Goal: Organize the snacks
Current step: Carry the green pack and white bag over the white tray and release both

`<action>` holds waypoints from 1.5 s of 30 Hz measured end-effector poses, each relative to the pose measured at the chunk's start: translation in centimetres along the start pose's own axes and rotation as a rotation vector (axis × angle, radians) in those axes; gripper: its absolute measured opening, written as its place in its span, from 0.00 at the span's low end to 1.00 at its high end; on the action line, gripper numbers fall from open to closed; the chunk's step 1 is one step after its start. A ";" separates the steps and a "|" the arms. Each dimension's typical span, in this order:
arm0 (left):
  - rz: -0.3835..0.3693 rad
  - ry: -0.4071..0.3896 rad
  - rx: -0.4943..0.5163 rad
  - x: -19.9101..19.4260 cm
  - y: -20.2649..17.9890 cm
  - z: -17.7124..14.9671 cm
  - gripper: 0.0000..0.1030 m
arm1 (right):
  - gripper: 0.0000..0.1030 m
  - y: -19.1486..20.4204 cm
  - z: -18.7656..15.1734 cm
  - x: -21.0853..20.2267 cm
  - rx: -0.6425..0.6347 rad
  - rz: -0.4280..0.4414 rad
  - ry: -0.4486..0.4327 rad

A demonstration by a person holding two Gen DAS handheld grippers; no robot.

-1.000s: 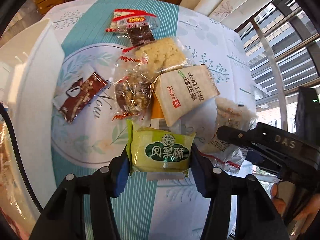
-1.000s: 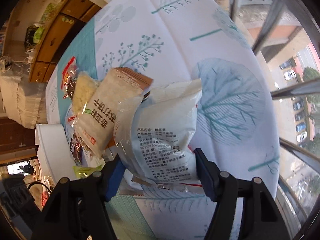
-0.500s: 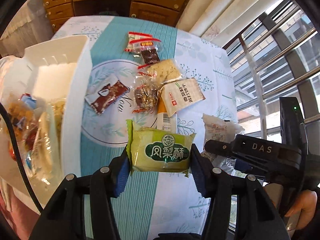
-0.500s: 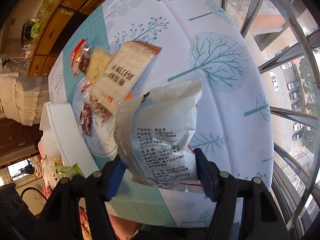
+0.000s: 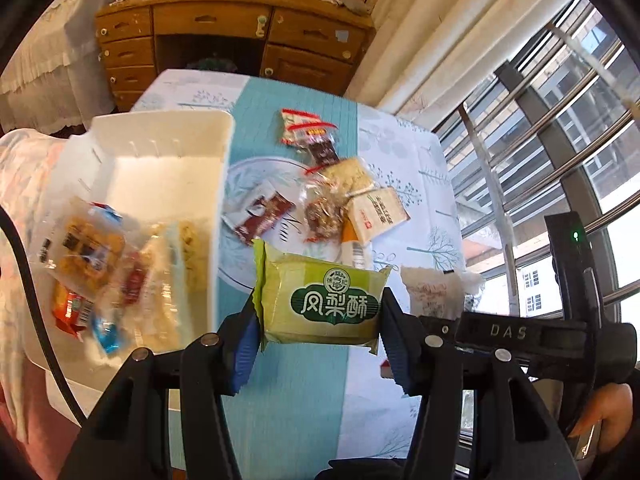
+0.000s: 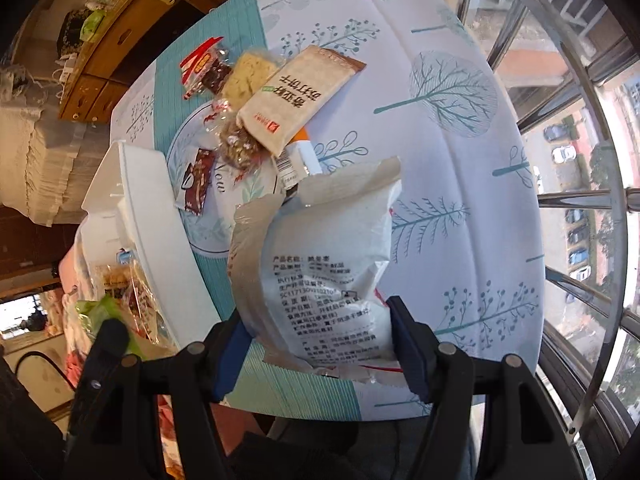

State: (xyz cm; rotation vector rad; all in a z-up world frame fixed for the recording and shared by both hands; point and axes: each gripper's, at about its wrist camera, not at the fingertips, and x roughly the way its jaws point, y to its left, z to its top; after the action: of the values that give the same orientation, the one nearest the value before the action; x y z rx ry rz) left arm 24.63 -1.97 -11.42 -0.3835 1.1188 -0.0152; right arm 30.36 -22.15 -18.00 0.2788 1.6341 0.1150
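Note:
My left gripper (image 5: 318,330) is shut on a green pineapple-cake packet (image 5: 324,300) and holds it above the table, just right of the white bin (image 5: 224,184). My right gripper (image 6: 320,344) is shut on a white snack bag (image 6: 324,276), held above the table's near edge; it also shows in the left wrist view (image 5: 432,292). Several snacks lie in a cluster on the tablecloth: a beige cracker packet (image 6: 296,96), a brown chocolate packet (image 5: 264,216), a clear nut-bar wrapper (image 5: 324,212), a red-trimmed packet (image 5: 308,132).
The white bin holds several wrapped snacks (image 5: 92,248) at its near end. A wooden dresser (image 5: 224,36) stands beyond the table. Windows with metal bars (image 6: 580,200) run along the right side. The table edge (image 6: 360,408) is close below my right gripper.
Both grippers have risen and pulled back from the table with their packets. The snack cluster looks smaller and the white bin with its contents has come into view on the left.

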 end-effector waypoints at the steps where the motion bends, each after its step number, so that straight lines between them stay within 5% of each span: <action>1: -0.002 -0.007 0.005 -0.6 0.6 0.0 0.52 | 0.64 0.5 -0.4 -0.1 -0.009 -0.009 -0.004; 8: -0.004 -0.066 0.034 -4.6 5.9 0.4 0.52 | 0.64 5.6 -3.4 -1.1 -0.076 -0.061 -0.076; 17: 0.016 -0.091 0.072 -7.3 13.2 1.0 0.52 | 0.64 12.5 -5.9 -1.8 -0.137 -0.025 -0.195; 33: 0.004 -0.092 0.241 -8.2 19.8 3.8 0.53 | 0.64 21.6 -7.8 -0.5 -0.199 0.176 -0.381; 37: 0.003 -0.087 0.274 -8.4 20.5 3.8 0.59 | 0.65 22.4 -8.0 0.1 -0.202 0.251 -0.406; 40: 0.005 -0.104 0.278 -9.0 21.0 3.7 0.74 | 0.70 22.7 -8.2 0.6 -0.188 0.290 -0.404; 45: -0.002 -0.132 0.258 -10.0 21.6 3.6 0.74 | 0.75 22.8 -9.0 0.1 -0.186 0.285 -0.435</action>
State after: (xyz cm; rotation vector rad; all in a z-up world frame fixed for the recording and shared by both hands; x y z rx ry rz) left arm 19.48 21.35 -7.96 -0.1525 0.9713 -0.1335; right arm 23.93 0.73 -11.81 0.3645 1.1368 0.3934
